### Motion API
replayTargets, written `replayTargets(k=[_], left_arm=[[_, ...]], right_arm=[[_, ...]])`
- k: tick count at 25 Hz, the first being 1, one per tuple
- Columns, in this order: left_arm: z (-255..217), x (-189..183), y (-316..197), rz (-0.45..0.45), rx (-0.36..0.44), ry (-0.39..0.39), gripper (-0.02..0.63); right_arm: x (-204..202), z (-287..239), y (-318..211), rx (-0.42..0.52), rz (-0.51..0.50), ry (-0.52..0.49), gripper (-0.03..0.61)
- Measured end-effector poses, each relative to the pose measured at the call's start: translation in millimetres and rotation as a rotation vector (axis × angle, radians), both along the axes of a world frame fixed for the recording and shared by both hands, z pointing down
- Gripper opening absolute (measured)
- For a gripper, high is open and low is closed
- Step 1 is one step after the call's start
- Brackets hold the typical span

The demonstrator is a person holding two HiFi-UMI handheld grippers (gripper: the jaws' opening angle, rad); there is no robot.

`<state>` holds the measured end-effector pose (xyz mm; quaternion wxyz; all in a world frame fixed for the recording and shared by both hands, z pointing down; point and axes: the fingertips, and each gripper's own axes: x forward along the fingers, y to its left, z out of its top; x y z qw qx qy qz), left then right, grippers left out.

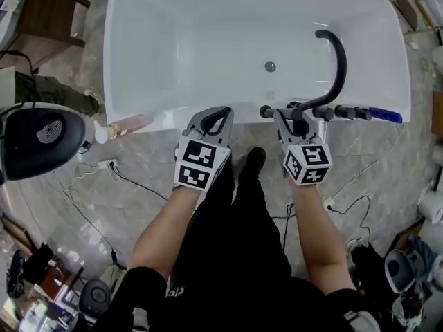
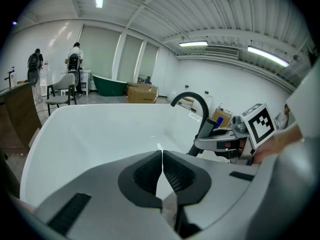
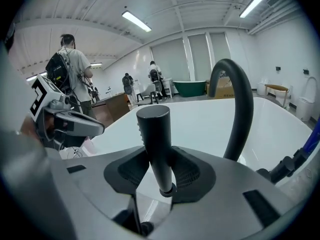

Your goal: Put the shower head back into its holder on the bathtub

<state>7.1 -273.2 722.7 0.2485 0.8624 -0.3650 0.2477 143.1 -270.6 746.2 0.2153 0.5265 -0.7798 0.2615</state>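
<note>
White bathtub (image 1: 173, 47): we record it across the top of the head view, with its near rim just beyond both grippers; its basin fills the left gripper view (image 2: 90, 134).
Shower head (image 3: 156, 144): a dark, round-ended cylinder. We find it upright between the jaws of the right gripper, at the tub's near rim (image 1: 296, 114), just beside the foot of the spout. We cannot tell whether its lower end sits in a holder.
Right gripper (image 1: 289, 113): clenched on the shower head, with both ribbed pads pressed against its shaft (image 3: 159, 159).
Left gripper (image 1: 218, 113): jaws closed tip to tip with nothing between them (image 2: 162, 154). We place it at the rim, left of the right gripper and apart from it.
Spout (image 1: 339, 61): a black curved pipe arching over the basin, to the right of the shower head (image 3: 240, 104).
Knobs (image 1: 342, 111): dark, in a row along the rim right of the spout's foot.
Blue hose (image 1: 384, 115): we note it at the far right end of that row.
Drain (image 1: 270, 66): a small round fitting in the tub floor.
Floor (image 1: 138, 185): pale stone-patterned tiles with thin cables trailing across them.
</note>
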Motion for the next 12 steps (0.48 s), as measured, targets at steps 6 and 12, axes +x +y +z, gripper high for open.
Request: replayTargets(k=[6, 12], left_arm=[[4.1, -0.2, -1.6, 0.001, -0.018, -0.009, 0.020], [-7.3, -0.3, -8.8, -0.005, -0.011, -0.007, 0.020]], right_arm=[[-1.6, 22.0, -3.2, -0.038, -0.005, 0.015, 0.150], [-4.6, 36.4, -1.7, -0.076, -0.016, 0.042, 0.152]])
